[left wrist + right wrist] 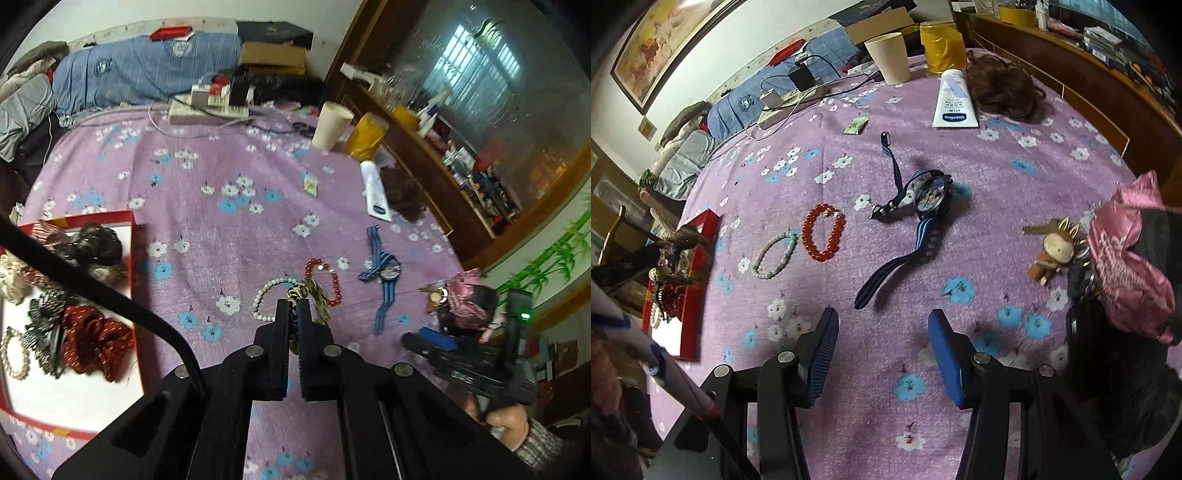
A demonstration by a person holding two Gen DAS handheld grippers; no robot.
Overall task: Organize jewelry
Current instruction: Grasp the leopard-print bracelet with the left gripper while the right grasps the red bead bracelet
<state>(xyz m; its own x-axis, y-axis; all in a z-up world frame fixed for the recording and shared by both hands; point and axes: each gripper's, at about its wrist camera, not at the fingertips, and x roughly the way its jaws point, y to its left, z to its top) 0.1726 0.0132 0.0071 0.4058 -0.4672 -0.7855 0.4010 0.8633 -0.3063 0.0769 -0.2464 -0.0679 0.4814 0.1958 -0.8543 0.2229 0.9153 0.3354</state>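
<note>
Left hand-held gripper (293, 306): black angular body, silver round screws, blue ribbed finger pads, black cable alongside. Right hand-held gripper (882, 347): same black frame, silver screws, blue pads; green indicator light; grey knitted sleeve cuff (543, 443).

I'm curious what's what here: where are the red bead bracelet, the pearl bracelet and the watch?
red bead bracelet (823, 233): right wrist view, bead ring's left side
pearl bracelet (774, 254): right wrist view, bead ring
watch (931, 195): right wrist view, dial face

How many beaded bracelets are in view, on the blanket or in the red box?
3. Pearl bracelet and red bead bracelet lie side by side on the purple blanket; another pearl bracelet is in the red box. More may hide under scrunchies.
</note>
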